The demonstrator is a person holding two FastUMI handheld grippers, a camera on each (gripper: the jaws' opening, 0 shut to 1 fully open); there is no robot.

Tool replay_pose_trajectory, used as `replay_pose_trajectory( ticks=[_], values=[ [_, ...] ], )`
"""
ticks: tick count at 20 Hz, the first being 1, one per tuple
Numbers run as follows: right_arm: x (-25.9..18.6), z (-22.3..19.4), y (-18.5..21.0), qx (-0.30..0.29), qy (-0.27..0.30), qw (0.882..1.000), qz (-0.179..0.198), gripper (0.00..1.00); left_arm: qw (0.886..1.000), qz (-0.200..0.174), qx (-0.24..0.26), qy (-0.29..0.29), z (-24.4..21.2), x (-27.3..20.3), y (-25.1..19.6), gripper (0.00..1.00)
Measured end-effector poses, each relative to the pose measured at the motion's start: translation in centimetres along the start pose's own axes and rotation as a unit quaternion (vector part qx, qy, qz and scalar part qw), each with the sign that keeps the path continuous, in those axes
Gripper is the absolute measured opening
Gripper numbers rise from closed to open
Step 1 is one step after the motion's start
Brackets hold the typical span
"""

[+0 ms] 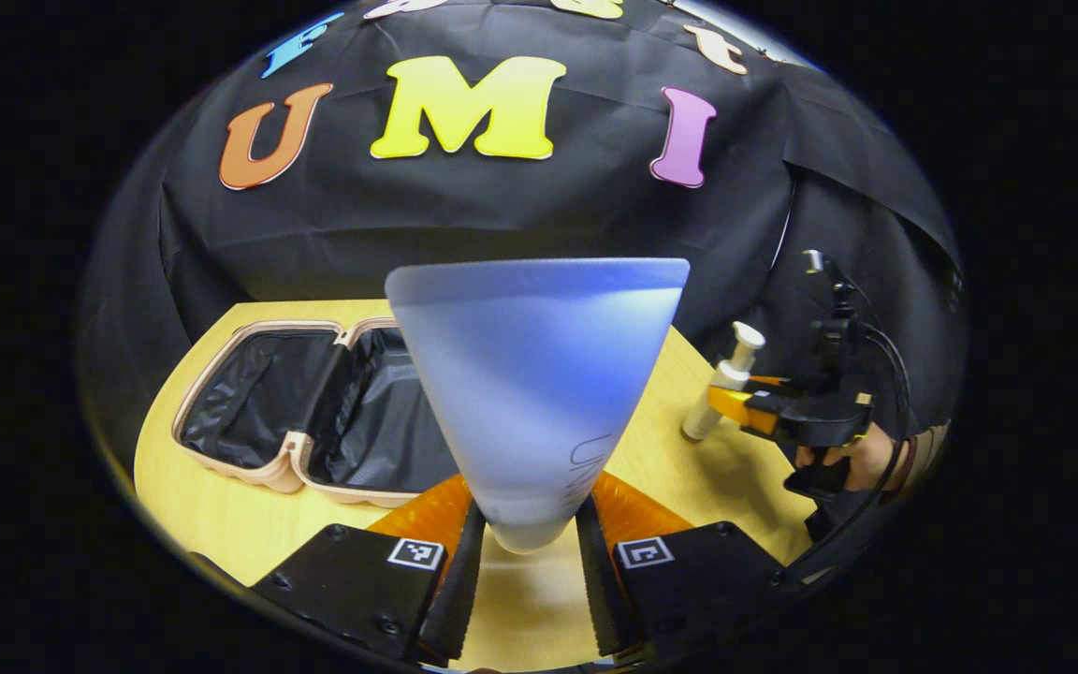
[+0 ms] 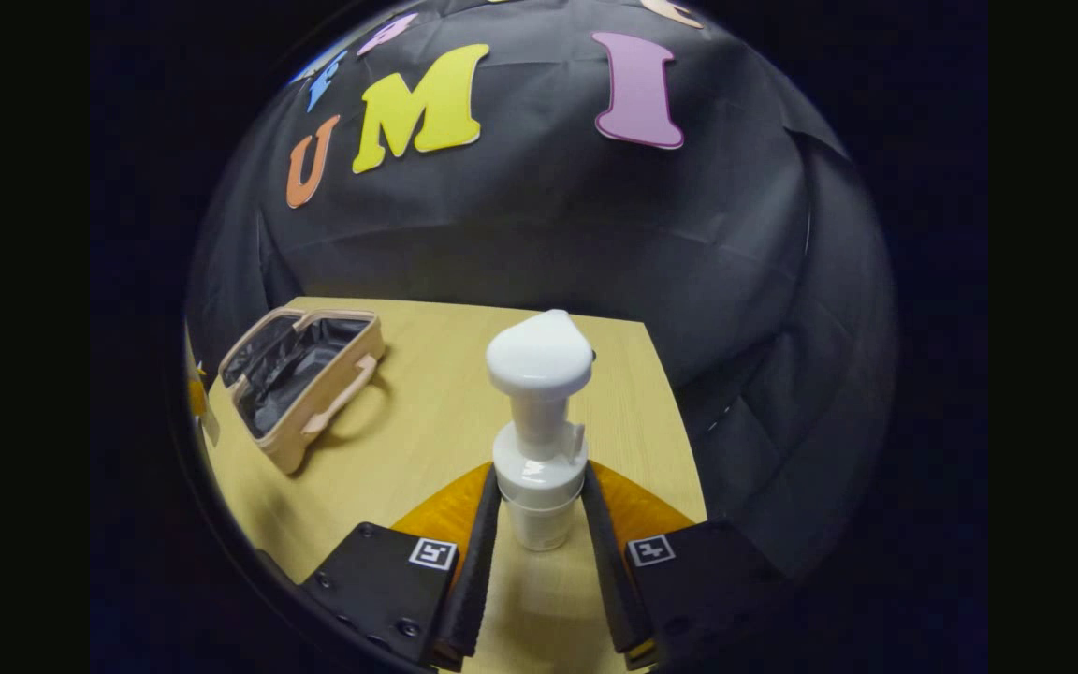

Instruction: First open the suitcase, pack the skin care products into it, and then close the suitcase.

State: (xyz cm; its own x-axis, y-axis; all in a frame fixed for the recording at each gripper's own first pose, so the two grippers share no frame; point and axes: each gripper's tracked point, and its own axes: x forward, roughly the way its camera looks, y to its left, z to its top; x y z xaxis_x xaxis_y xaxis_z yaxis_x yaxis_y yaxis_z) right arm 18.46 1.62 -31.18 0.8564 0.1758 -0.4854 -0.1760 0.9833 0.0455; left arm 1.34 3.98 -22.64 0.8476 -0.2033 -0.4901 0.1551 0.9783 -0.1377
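Take the wooden table (image 1: 221, 524) as your anchor. In the left gripper view, the beige suitcase (image 1: 291, 468) lies open on the table's left part, both halves spread flat and showing black lining. Just right of it, raised above the tabletop, your left gripper (image 1: 525, 552) has its two fingers clamped on the narrow cap end of a pale blue tube (image 1: 539, 374), whose wide crimped end fans out toward the booth wall. Farther right over the table, your right gripper (image 1: 735, 404) shows with your hand (image 1: 852, 459) behind it, its fingers at the white pump bottle (image 1: 724, 384), which tilts with its base near the tabletop. In the right gripper view, the open suitcase (image 2: 300, 388) sits at the table's (image 2: 427, 421) far left, its handle facing the middle of the table. At the centre, your right gripper (image 2: 539, 538) has both fingers pressed against the pump bottle's (image 2: 539, 421) body just below the collar, the pump head pointing away from the camera. You cannot tell from this view whether the bottle's base touches the table.
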Motion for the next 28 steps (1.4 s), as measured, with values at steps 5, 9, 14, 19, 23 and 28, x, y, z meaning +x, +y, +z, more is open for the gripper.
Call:
replay_pose_trajectory(
  ticks=[5,9,14,19,23,28],
  values=[
    [-6.9,3.3,5.4,0.024,-0.018,1.000,0.003,0.49,0.999,0.032,-0.004,0.027,0.6,2.5,8.1,0.53],
    [-9.9,5.0,9.4,0.014,-0.032,0.999,0.015,0.49,0.997,0.041,-0.013,0.071,-0.7,6.6,12.5,0.53],
    [-10.4,5.5,11.7,0.014,-0.030,0.999,0.012,0.49,0.990,0.053,-0.013,0.133,-3.7,10.0,15.1,0.53],
    [-9.8,5.3,12.0,0.014,-0.021,1.000,0.005,0.49,0.983,0.060,-0.006,0.174,-5.8,11.6,15.9,0.53],
    [-9.4,5.3,11.8,0.020,-0.016,1.000,0.003,0.49,0.980,0.072,0.018,0.186,-5.6,13.0,16.5,0.53],
    [-8.9,4.8,11.5,0.016,-0.010,1.000,-0.001,0.49,0.969,0.086,0.025,0.229,-7.5,14.3,16.9,0.53]
  ],
)
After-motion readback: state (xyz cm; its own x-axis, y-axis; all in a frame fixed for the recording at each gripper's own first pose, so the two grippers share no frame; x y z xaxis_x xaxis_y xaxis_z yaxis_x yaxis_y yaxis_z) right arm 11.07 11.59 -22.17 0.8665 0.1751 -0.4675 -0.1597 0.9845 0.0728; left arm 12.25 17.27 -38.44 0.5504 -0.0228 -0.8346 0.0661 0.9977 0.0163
